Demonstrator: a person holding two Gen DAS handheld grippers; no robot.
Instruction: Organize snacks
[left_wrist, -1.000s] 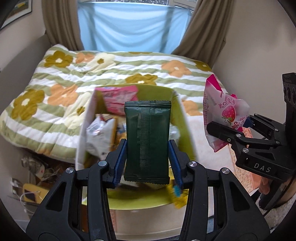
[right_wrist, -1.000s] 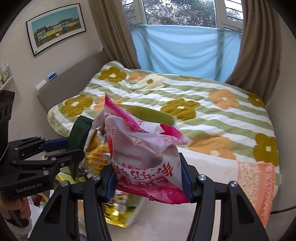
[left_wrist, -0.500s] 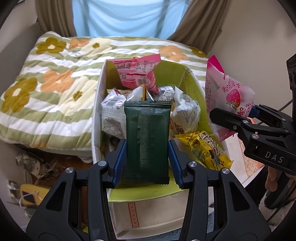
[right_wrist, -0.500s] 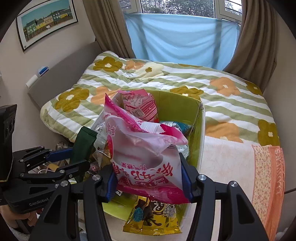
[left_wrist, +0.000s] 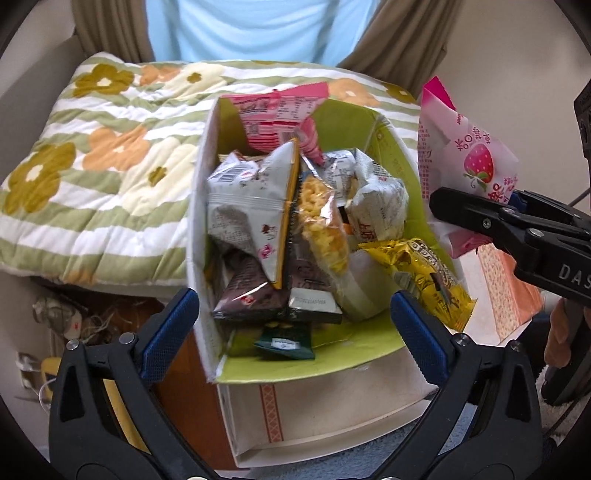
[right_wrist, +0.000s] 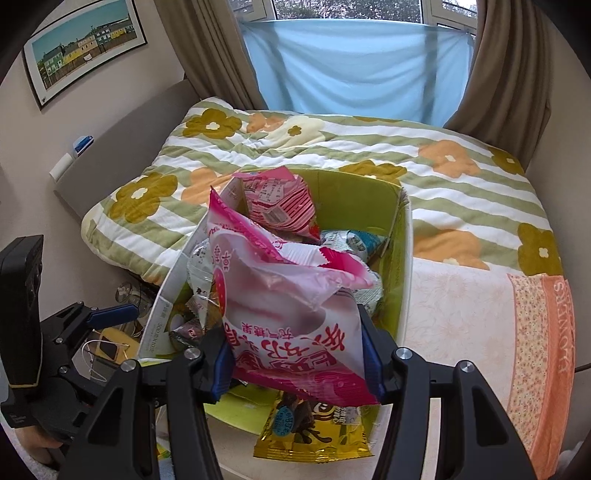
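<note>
Snacks fill the box, a green-lined carton seen in the middle of the left wrist view. Nearest the camera there, the left gripper is spread wide, with nothing between its blue pads. Just past it, a dark green pack lies low at the near end of the box. A yellow bag hangs over the right rim.

At the bottom of the right wrist view, the right gripper is pressed shut on a pink strawberry bag. This bag is held above the near end of the box, not yet inside.

For the step to be done well, the pink bag should be lowered over a free gap, likely near the right wall. The grip should be let go only when the bag rests on something. It should not be pushed hard, since the puffy bags could be squashed. The yellow bag could be knocked off the rim.

Farther back, 1 flowered quilt is spread over a bed. Brown curtains and a blue cloth are seen at the top. A picture is hung at the upper left.
</note>
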